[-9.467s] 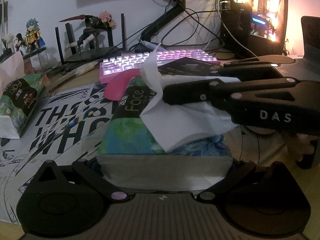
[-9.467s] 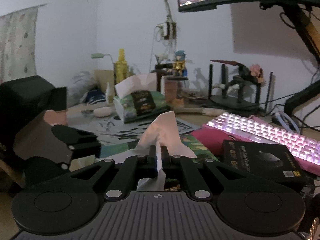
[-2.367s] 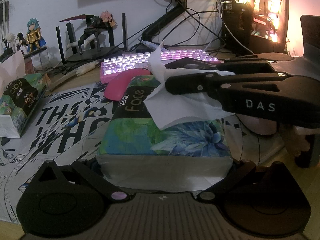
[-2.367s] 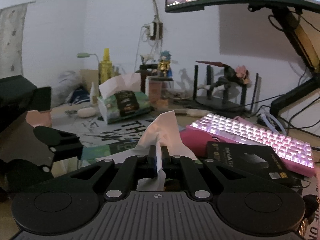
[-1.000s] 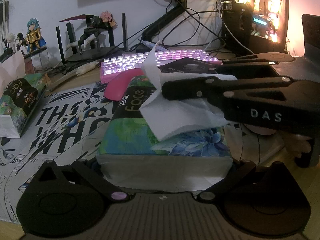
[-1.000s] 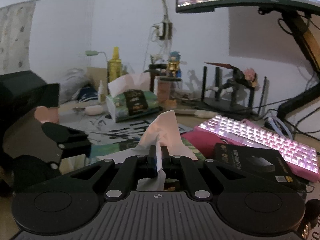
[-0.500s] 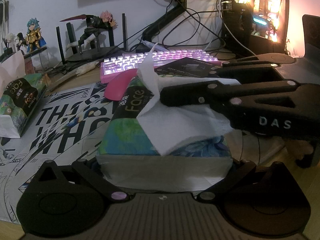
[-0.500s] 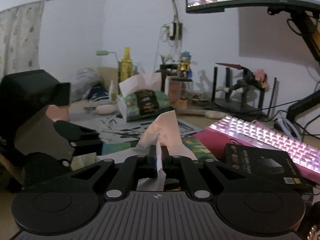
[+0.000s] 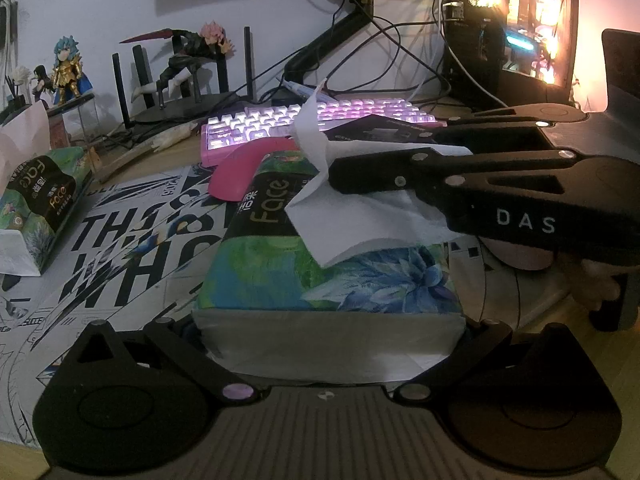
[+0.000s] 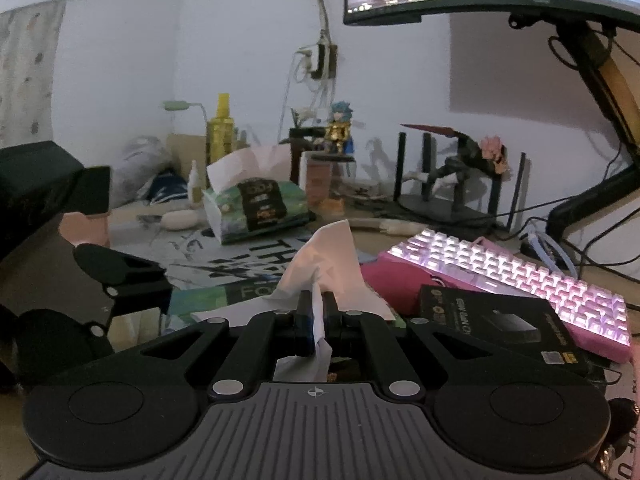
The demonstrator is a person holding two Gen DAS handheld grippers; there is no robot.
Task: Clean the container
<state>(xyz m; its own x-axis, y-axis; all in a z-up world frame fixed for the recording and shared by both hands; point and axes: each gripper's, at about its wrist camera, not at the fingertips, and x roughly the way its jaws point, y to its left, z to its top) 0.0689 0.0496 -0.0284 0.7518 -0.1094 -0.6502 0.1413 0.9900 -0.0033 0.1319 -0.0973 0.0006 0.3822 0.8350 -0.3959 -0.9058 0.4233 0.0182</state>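
A floral tissue pack [image 9: 332,264] marked "Face" lies on the printed desk mat. My left gripper [image 9: 328,328] is closed on the pack's near end, one finger on each side. My right gripper [image 10: 317,312] is shut on a white tissue [image 10: 328,264] and holds it over the pack. In the left wrist view the right gripper [image 9: 340,172] reaches in from the right, with the tissue [image 9: 360,220] hanging from it just above the pack's top.
A second tissue pack [image 9: 36,204] stands at the left. A pink lit keyboard [image 9: 304,124] and pink mouse [image 9: 252,172] lie behind the pack, with a black box [image 10: 500,324] beside them. Figurines [image 9: 68,68], cables, a monitor arm and a glowing PC [image 9: 520,28] stand at the back.
Over the last second the right gripper dipped toward the pack with the tissue and has risen slightly again. The left gripper and the pack have not moved.
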